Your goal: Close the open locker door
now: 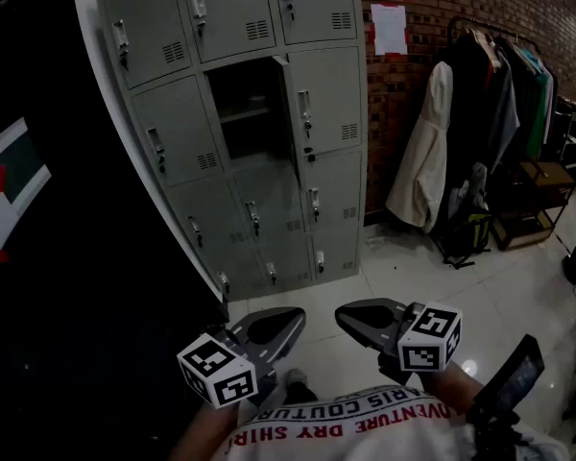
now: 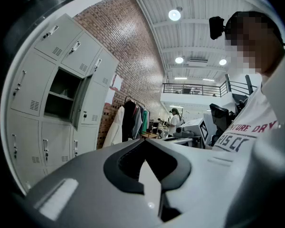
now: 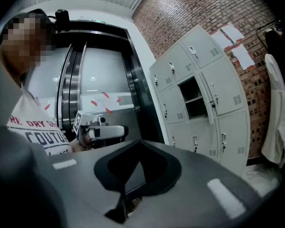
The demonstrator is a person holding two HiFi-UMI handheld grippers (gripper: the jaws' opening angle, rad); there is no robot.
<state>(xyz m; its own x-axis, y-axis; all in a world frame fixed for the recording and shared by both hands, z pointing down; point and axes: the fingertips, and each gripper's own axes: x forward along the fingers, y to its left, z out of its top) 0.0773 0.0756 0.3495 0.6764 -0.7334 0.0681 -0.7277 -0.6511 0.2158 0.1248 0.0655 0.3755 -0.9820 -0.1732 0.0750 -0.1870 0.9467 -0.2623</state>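
A grey bank of lockers point(image 1: 240, 113) stands against the wall ahead. One middle compartment point(image 1: 245, 109) is open, with a shelf inside and its door point(image 1: 286, 104) swung outward, edge-on to me. The door also shows in the left gripper view point(image 2: 80, 101) and the right gripper view point(image 3: 208, 99). My left gripper point(image 1: 274, 327) and right gripper point(image 1: 360, 317) are held low near the person's waist, well short of the lockers. Both are shut with nothing between the jaws point(image 2: 145, 141) point(image 3: 137, 144). Each gripper view catches the other gripper point(image 2: 190, 129) point(image 3: 102, 132).
A clothes rack point(image 1: 490, 94) with jackets and a white coat point(image 1: 422, 152) stands right of the lockers against the brick wall, with a bag point(image 1: 466, 233) below. A dark wall point(image 1: 67, 286) flanks the lockers' left side. Glossy tiled floor point(image 1: 384, 267) lies between me and the lockers.
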